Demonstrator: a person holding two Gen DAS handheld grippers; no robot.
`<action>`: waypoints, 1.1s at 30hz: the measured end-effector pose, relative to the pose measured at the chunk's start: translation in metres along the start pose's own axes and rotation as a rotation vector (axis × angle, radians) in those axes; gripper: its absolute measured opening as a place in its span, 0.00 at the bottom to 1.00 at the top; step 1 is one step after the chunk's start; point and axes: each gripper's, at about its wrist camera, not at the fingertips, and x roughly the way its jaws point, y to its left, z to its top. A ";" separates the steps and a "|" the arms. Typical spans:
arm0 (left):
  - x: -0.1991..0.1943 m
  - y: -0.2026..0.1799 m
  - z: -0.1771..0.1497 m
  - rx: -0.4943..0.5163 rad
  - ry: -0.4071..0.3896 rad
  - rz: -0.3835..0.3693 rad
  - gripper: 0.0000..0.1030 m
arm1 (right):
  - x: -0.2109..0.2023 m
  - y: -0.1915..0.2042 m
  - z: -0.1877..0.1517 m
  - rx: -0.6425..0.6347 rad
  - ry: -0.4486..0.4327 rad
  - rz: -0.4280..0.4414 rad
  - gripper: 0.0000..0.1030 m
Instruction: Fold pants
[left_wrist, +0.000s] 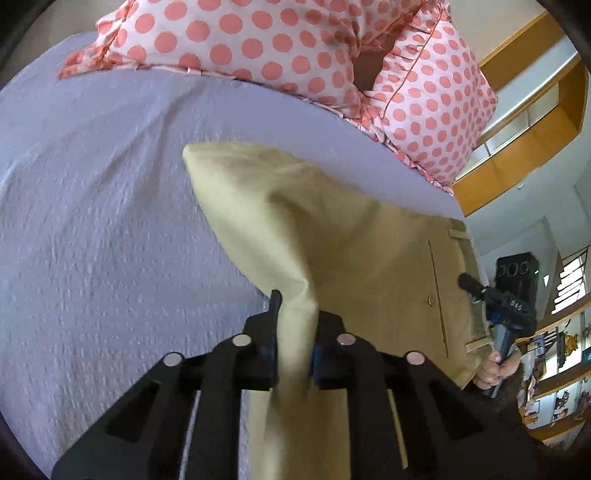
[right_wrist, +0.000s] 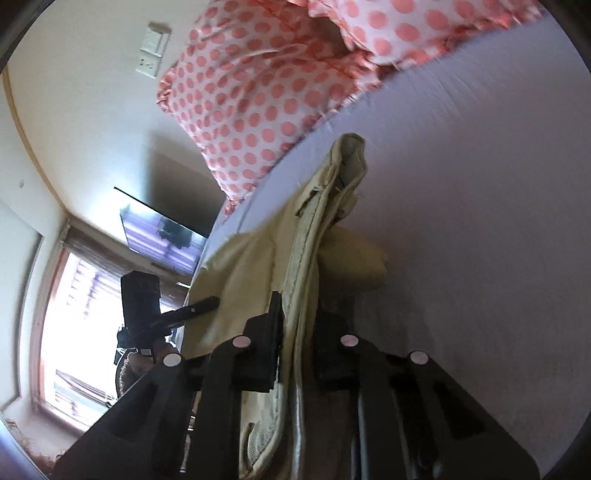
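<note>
The beige pants (left_wrist: 332, 236) hang lifted over the lavender bed (left_wrist: 110, 221). My left gripper (left_wrist: 295, 314) is shut on a bunched fold of the pants fabric. My right gripper (right_wrist: 299, 314) is shut on the waistband edge of the pants (right_wrist: 306, 240), whose pale lining shows. The right gripper (left_wrist: 491, 295) also shows in the left wrist view at the pants' pocket side, held by a hand. The left gripper (right_wrist: 177, 314) shows in the right wrist view at the pants' left edge.
Two pink polka-dot pillows (left_wrist: 258, 40) (right_wrist: 258, 103) lie at the head of the bed. Wooden shelves (left_wrist: 535, 129) stand to the right of the bed. A window (right_wrist: 70, 314) and a wall-mounted screen (right_wrist: 162, 232) are beyond the bed's edge.
</note>
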 end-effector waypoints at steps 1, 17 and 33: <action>-0.002 -0.006 0.005 0.018 -0.013 0.021 0.10 | 0.001 0.006 0.008 -0.019 -0.005 -0.007 0.14; 0.104 -0.045 0.137 0.197 -0.075 0.435 0.18 | 0.047 -0.037 0.150 -0.029 -0.072 -0.545 0.30; 0.097 -0.043 0.107 0.070 -0.050 0.181 0.34 | 0.065 -0.011 0.139 -0.004 -0.004 -0.638 0.97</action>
